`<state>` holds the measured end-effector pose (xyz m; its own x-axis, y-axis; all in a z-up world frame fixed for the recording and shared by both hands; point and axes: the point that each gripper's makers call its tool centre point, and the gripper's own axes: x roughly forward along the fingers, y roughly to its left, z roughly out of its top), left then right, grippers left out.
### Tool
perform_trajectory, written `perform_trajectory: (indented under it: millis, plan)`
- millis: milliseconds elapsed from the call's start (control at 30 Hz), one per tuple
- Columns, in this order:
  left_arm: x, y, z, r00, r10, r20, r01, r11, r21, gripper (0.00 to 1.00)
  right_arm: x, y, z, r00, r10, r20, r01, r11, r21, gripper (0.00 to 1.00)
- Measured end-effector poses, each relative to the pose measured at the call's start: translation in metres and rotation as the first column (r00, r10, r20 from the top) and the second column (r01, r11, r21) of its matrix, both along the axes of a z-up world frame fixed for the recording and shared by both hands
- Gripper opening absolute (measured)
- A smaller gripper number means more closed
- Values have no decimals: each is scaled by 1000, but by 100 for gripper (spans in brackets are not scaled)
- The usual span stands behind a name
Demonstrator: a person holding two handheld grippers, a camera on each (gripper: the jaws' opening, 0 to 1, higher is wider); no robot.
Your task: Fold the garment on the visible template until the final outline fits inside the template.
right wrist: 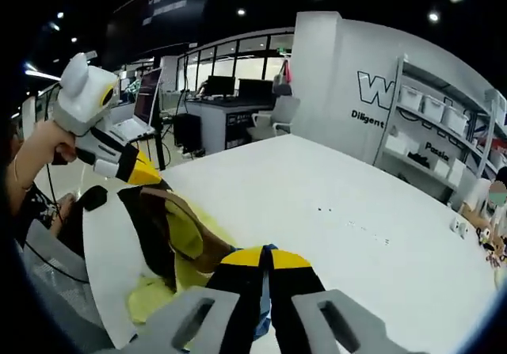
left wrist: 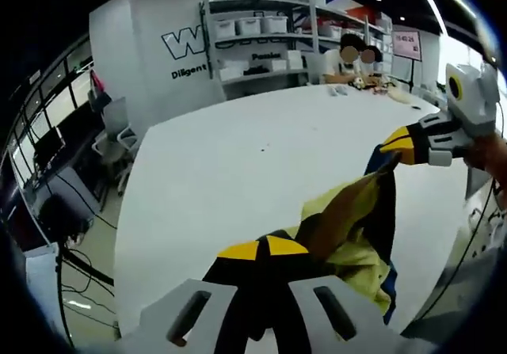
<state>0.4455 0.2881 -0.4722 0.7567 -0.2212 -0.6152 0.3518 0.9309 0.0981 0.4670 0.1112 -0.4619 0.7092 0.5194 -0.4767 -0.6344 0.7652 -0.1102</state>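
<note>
A yellow, black and brown garment [left wrist: 348, 219] with blue trim hangs stretched between my two grippers above the near edge of the white table [left wrist: 261, 156]. In the left gripper view, my left gripper [left wrist: 266, 249] is shut on one part of the cloth at the bottom. My right gripper [left wrist: 405, 144] comes in from the right, shut on another part. In the right gripper view, the right gripper [right wrist: 266, 256] holds the garment [right wrist: 186, 231] at the bottom, and the left gripper [right wrist: 139, 173], held by a hand, pinches it at the left. Lower folds rest on the table [right wrist: 333, 203].
White shelves with bins [left wrist: 261, 41] stand beyond the table, where two people sit at its far end [left wrist: 356, 61]. Desks with monitors [right wrist: 230, 100] and chairs [left wrist: 119, 136] line the room. Cables run over the floor [left wrist: 79, 267] off the table's side.
</note>
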Motion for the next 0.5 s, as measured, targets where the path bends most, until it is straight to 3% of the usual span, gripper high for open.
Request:
perform_trajectory:
  millis: [100,133,267,500]
  plan:
    - [9,0,-2,1000,8,0,-8,1000,1,1,12,-1,-5,1000,-15,-9,15,1000,5,0]
    - [21,1,-7,1000,18,2,-18,1000,2,1,30,-4,-14,999,-47,-19,47,999,7,0]
    - [47,1,-24,1000,28,-5,-28,999,36,1,54,-6,-30,997,-73,-32,73,997,-2,0]
    - [78,2,-56,998,37,-54,-33,997,72,1,85,-9,-57,993,-101,-65,100,995,-23,0]
